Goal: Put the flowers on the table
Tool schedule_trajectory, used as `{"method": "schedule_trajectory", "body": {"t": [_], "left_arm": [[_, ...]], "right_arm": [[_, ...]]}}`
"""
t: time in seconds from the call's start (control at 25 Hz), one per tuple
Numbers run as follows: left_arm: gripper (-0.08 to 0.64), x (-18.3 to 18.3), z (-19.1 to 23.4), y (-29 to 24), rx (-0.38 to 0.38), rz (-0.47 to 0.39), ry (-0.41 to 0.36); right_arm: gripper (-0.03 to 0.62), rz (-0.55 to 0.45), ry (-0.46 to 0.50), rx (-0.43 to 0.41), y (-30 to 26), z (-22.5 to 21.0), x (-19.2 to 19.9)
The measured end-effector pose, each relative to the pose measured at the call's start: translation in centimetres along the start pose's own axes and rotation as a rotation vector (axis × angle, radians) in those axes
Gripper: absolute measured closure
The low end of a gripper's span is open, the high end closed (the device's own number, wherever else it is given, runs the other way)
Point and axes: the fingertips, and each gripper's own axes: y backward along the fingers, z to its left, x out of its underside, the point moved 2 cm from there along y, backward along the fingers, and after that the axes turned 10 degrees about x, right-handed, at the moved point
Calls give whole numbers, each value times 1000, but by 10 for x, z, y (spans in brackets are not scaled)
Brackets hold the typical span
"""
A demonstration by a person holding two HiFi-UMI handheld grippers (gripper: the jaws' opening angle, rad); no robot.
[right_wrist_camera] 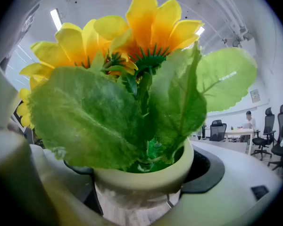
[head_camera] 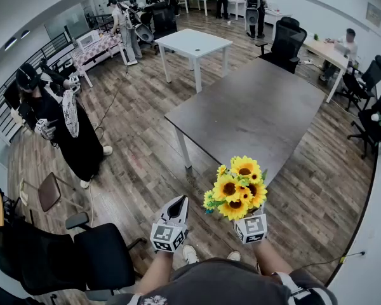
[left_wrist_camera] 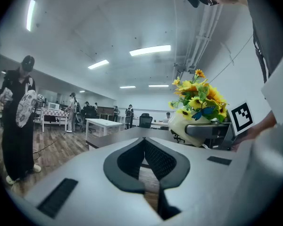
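Observation:
A bunch of yellow sunflowers (head_camera: 236, 188) in a cream pot is held up in front of my body, over the wooden floor and just short of the near corner of the dark grey table (head_camera: 254, 113). My right gripper (head_camera: 242, 213) is shut on the pot (right_wrist_camera: 146, 178), with its jaws spread wide around the rim. Green leaves and the sunflowers (right_wrist_camera: 146, 27) fill the right gripper view. In the head view the blooms hide the pot. My left gripper (head_camera: 177, 206) hangs to the left of the flowers, shut and holding nothing. Its view shows the sunflowers (left_wrist_camera: 198, 95) and the pot (left_wrist_camera: 184, 126) at the right.
A white table (head_camera: 193, 43) stands beyond the grey one. A black chair (head_camera: 95, 253) is close at my lower left. A person in black (head_camera: 57, 126) stands on the floor at the left. Office chairs (head_camera: 286, 43) line the table's far right side, and several people stand at the back.

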Motion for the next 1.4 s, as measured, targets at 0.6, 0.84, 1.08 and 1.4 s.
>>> {"method": "schedule_trajectory", "body": {"t": [0.6,0.84,1.08,1.4], "left_arm": [[554,-3,4,12,13,2,-21],[554,0,12,16,18,3,-20],[554,-5,25,25,17,-2,-27],[554,-9,53,38,30,-10,-43]], "right_arm": [[61,-8,30,-6,-1,17,-6],[61,-32,-9,-36,-4,30,-13],[61,-78,-40,-60,-8,46,-28],[61,-88,-69,-61,-22,70,-31]]}}
